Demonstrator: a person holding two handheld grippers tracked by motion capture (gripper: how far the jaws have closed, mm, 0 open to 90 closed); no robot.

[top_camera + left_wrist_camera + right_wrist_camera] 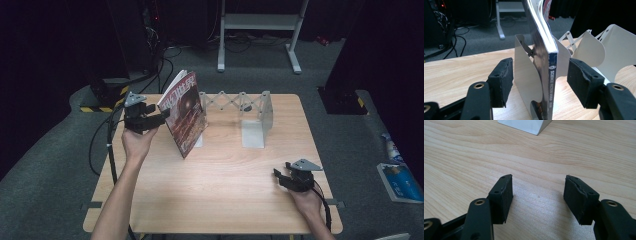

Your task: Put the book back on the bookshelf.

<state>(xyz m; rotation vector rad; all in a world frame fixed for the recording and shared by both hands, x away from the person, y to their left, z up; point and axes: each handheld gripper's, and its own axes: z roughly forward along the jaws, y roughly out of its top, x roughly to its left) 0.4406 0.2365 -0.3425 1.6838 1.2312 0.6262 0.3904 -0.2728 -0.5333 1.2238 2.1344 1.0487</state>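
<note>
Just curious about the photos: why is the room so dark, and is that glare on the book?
High view: light falls on the pale wooden table, the surroundings stay black. Left gripper view: the glossy red-covered magazine catches glare on its cover; the near black pads look soft. Right gripper view: a bright sheen on the wood.

1 book (184, 114) stands tilted on 1 table (225, 175), its spine between the open jaws in the left gripper view. 1 white rack (240, 107) sits there too, made of 2 end plates (264, 111) joined by 1 scissor lattice (225, 100). 2 grippers are in sight: the left gripper (157, 119) and the right gripper (281, 172), each with 2 black pads (504, 195) and 1 grey plate on top. 2 forearms enter from below. Behind the table stands 1 white frame (260, 22) on 2 legs. On the floor at right lie 2 blue packets (400, 182).
</note>
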